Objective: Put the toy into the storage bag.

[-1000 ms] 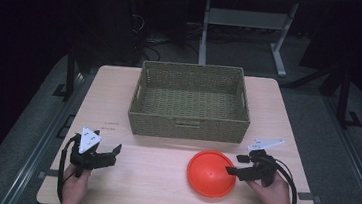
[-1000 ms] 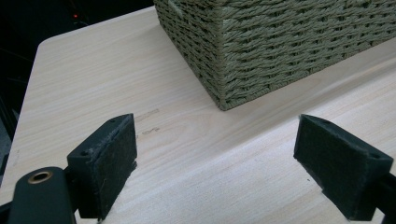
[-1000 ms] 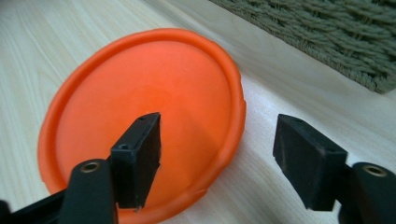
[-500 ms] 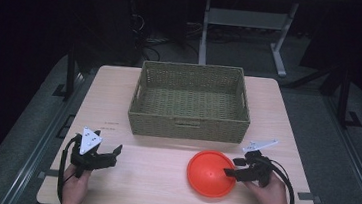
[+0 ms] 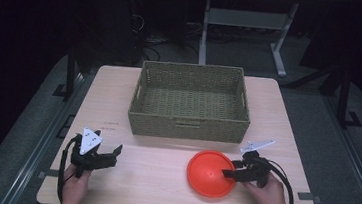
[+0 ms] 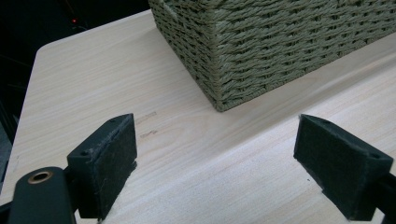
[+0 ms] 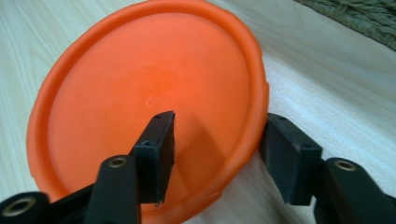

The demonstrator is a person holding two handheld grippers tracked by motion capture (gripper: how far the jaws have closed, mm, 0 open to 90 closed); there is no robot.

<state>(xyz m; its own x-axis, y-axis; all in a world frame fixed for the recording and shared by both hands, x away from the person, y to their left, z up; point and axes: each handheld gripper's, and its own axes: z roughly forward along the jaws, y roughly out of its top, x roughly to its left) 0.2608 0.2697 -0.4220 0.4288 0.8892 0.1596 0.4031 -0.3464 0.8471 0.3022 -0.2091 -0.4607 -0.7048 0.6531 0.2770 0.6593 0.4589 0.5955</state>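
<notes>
An orange plate (image 5: pixel 207 174) lies on the table near its front edge, right of the middle. My right gripper (image 5: pixel 230 174) reaches in from the plate's right side. In the right gripper view its jaws straddle the rim of the plate (image 7: pixel 154 84): one pad hangs over the inside, the other stands outside the rim. The right gripper (image 7: pixel 219 127) is open; its jaws have just been closing, with gaps still visible between pads and rim. My left gripper (image 5: pixel 112 153) rests at the front left, and the left gripper (image 6: pixel 215 144) is open wide over bare wood.
A woven green basket (image 5: pixel 187 125) stands at the table's middle back, close behind the plate; its corner (image 6: pixel 280 42) is just ahead of the left jaws. The wooden table (image 5: pixel 151 184) has free room between the two hands. The floor around is dark.
The right gripper's jaws have narrowed around the plate's right rim, and the hand has edged slightly toward the plate. The left gripper has stayed in place.
</notes>
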